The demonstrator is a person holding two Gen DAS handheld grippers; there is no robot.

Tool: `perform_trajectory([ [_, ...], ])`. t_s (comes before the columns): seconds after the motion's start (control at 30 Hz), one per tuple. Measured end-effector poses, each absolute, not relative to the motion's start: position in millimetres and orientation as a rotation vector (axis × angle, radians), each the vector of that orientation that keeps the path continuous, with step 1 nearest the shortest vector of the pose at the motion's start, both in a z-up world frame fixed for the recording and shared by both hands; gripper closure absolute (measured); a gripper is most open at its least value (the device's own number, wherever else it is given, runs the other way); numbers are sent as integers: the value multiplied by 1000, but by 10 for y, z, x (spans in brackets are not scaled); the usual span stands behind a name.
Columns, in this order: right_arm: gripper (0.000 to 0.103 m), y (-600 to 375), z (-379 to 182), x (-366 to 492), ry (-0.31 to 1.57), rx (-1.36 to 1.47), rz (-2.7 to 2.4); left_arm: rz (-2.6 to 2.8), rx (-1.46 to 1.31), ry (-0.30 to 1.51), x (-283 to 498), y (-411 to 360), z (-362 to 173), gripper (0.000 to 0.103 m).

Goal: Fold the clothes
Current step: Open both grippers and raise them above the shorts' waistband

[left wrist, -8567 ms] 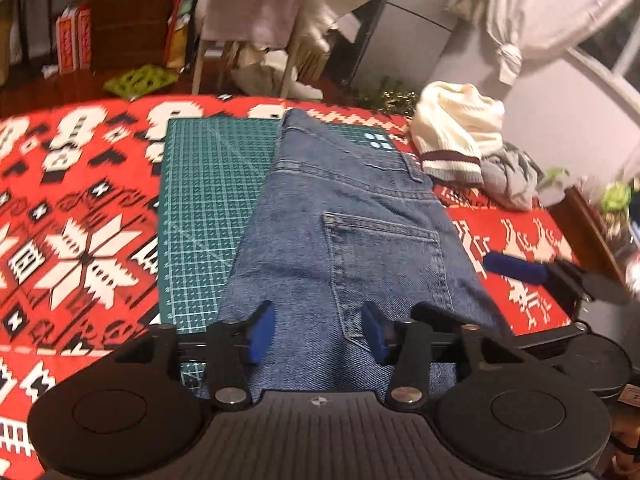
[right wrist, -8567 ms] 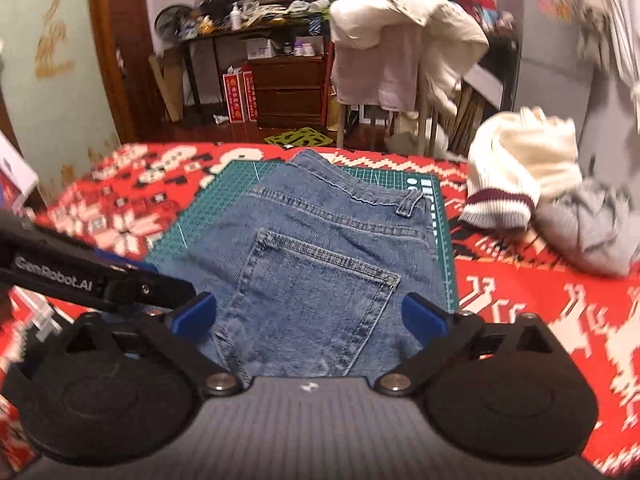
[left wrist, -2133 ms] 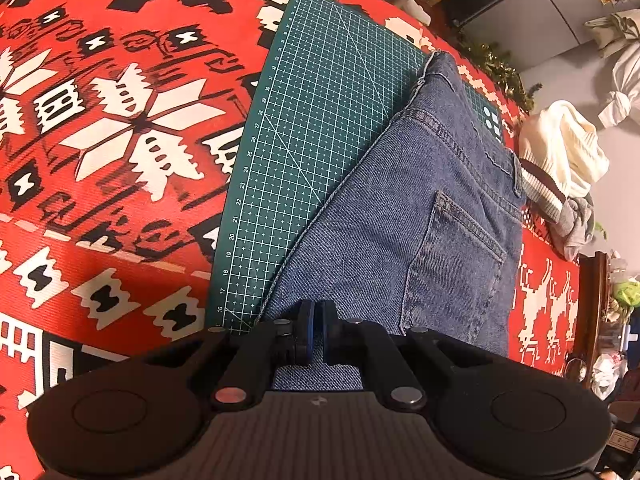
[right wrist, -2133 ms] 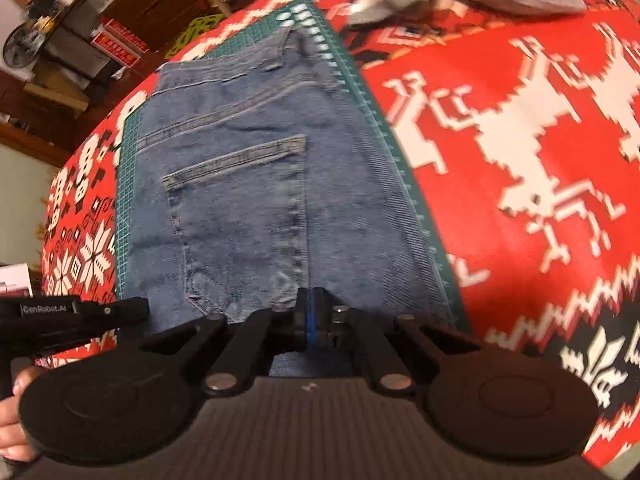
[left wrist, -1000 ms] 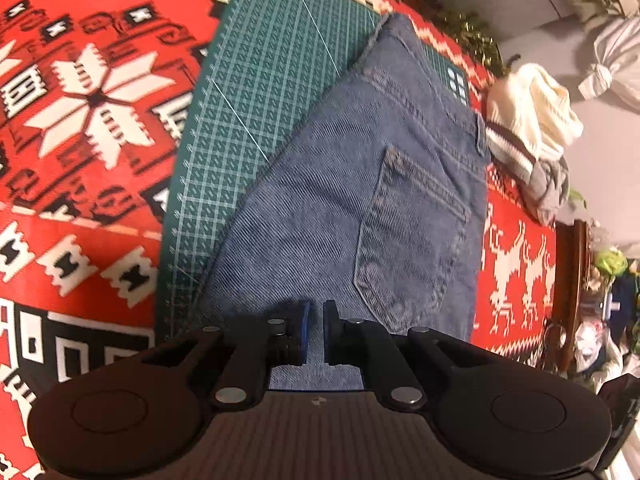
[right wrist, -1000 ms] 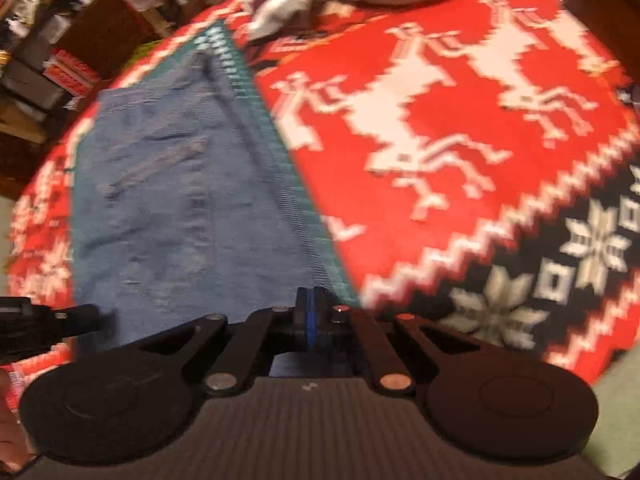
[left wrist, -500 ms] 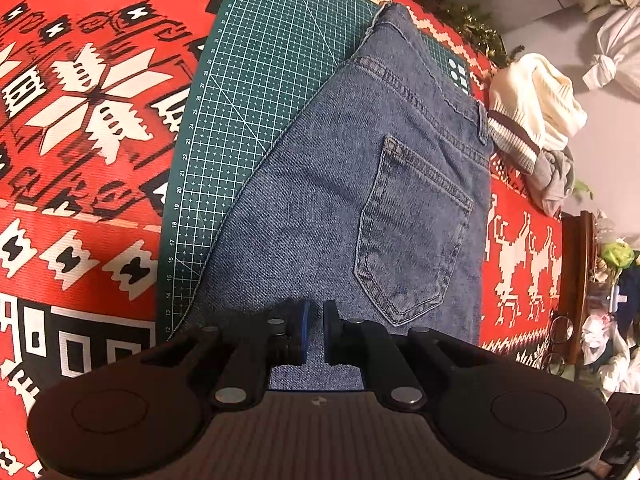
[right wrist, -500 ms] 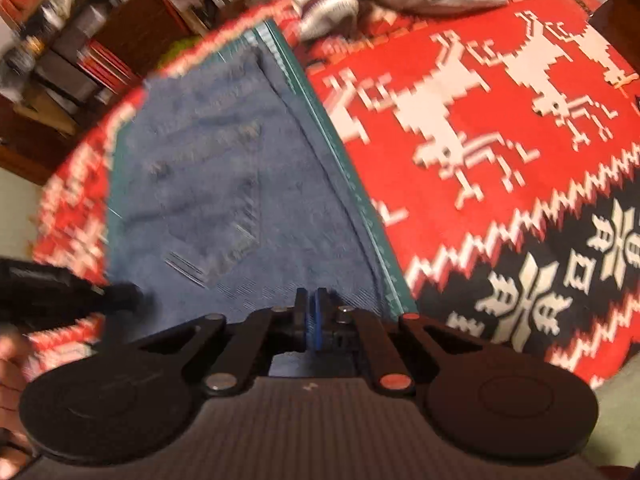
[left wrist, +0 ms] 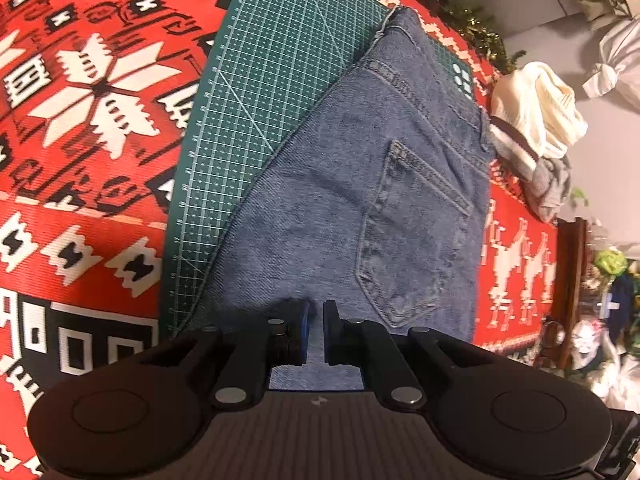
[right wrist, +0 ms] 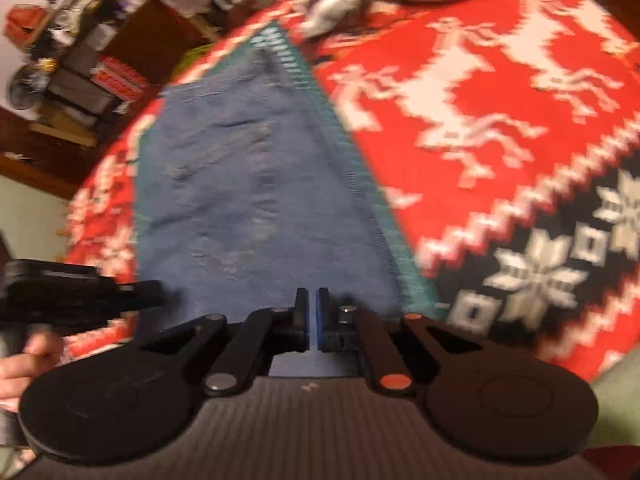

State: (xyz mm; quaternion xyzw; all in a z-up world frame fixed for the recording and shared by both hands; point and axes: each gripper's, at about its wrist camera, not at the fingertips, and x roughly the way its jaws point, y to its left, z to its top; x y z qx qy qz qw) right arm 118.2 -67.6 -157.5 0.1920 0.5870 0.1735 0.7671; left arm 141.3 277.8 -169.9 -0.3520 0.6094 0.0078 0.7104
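Note:
Folded blue jeans [left wrist: 360, 200] lie back-pocket up on a green cutting mat [left wrist: 248, 100]. My left gripper [left wrist: 316, 320] is shut on the jeans' near edge, and denim shows in the narrow slit between its fingers. In the blurred right wrist view the same jeans [right wrist: 248, 200] stretch away from my right gripper [right wrist: 312, 316], which is shut on the near edge toward the mat's right border [right wrist: 384, 232]. The left gripper's black body [right wrist: 80, 300] and the hand [right wrist: 24, 364] holding it show at the left of that view.
A red, white and black patterned cloth [left wrist: 80, 120] covers the surface under the mat. A cream sweater [left wrist: 532, 108] and a grey garment [left wrist: 552, 184] are piled at the far right corner. Wooden furniture [left wrist: 572, 280] and clutter stand past the right edge.
Both grippers were open over the jeans and have since shut on the near edge. In the last second the right view swung back over the jeans with motion blur; the left view barely shifted.

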Motion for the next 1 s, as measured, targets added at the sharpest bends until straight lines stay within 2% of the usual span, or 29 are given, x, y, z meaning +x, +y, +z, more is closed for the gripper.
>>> perform_trajectory([
  [0.43, 99, 320, -1810, 1334, 1343, 234, 515, -75, -833, 1419, 1411, 2582, -1796, 98],
  [0.5, 103, 352, -1845, 1355, 1345, 224, 505, -72, -838, 1442, 1421, 2575, -1858, 98],
  [1.0, 103, -305, -1835, 1443, 1329, 290, 304, -47, -837, 1496, 1437, 2594, -1999, 98],
])
